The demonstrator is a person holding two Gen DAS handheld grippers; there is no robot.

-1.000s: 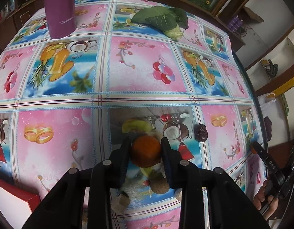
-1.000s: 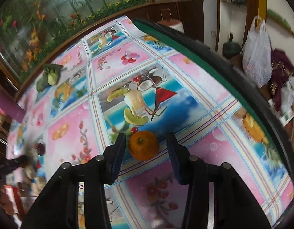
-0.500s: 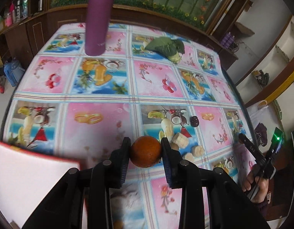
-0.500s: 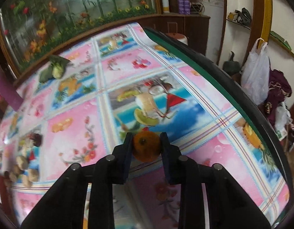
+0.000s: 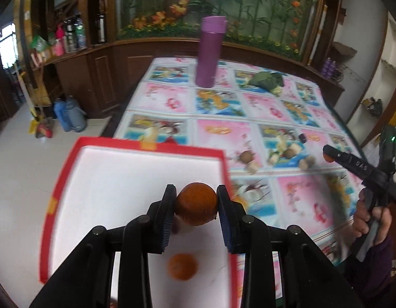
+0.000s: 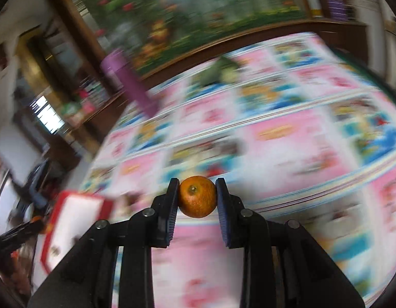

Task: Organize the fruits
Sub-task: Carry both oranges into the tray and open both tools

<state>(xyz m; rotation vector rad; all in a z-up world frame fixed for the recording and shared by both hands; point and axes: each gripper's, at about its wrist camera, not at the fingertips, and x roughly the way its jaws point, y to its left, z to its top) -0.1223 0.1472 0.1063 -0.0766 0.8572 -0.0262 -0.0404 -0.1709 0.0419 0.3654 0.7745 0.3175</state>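
My left gripper is shut on an orange tangerine and holds it above the white floor of a red-rimmed box. A second tangerine lies in that box, just below the held one. My right gripper is shut on another tangerine, lifted over the patterned tablecloth; this view is heavily blurred. The red-rimmed box appears at its lower left. From the left wrist view, the right gripper shows at the right edge, held by a hand.
A tall purple bottle stands at the table's far side, with a leafy green vegetable to its right. Several small brown fruits and a dark one lie on the cloth right of the box. Floor and water jugs lie left.
My left gripper carried its tangerine left and back, from over the cloth to over the red box. My right gripper lifted its tangerine off the cloth and is swinging left.
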